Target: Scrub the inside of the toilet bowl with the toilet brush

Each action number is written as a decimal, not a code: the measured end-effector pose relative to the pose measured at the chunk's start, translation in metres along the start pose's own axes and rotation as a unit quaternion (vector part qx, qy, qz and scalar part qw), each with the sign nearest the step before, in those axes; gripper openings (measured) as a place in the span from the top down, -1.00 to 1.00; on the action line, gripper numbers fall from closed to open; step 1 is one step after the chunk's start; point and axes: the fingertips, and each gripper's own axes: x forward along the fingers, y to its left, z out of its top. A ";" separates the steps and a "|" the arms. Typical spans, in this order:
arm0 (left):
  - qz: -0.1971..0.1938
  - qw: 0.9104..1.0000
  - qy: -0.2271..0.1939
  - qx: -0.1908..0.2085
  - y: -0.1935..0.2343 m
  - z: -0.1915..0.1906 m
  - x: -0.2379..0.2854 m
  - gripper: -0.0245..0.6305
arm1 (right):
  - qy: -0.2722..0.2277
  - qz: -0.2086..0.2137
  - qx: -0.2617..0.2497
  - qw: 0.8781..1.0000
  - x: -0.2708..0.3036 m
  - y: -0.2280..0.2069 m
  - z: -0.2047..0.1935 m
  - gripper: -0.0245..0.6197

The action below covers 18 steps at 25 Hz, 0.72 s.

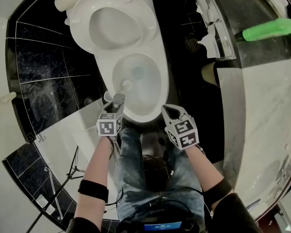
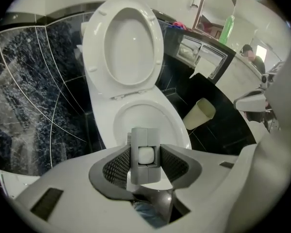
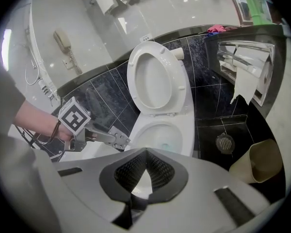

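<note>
One view, head view, shows toilet brush tip inside toilet bowl.

No legible text or signs.

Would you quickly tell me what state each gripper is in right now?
Left gripper: closed on the toilet brush's grey block-shaped handle.
Right gripper: closed, nothing between its jaws.
</note>
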 end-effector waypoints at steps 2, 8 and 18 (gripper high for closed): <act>-0.005 1.000 0.008 0.006 -0.008 -0.006 0.003 0.33 | 0.000 -0.004 0.001 1.000 -0.003 -0.005 -0.004 0.92; -0.036 0.999 0.027 0.018 -0.052 -0.015 0.002 0.33 | -0.002 -0.009 0.014 1.000 -0.017 -0.014 -0.009 0.92; -0.079 0.996 0.033 0.035 -0.121 -0.018 0.004 0.33 | -0.014 -0.026 0.026 0.999 -0.037 -0.042 -0.013 0.92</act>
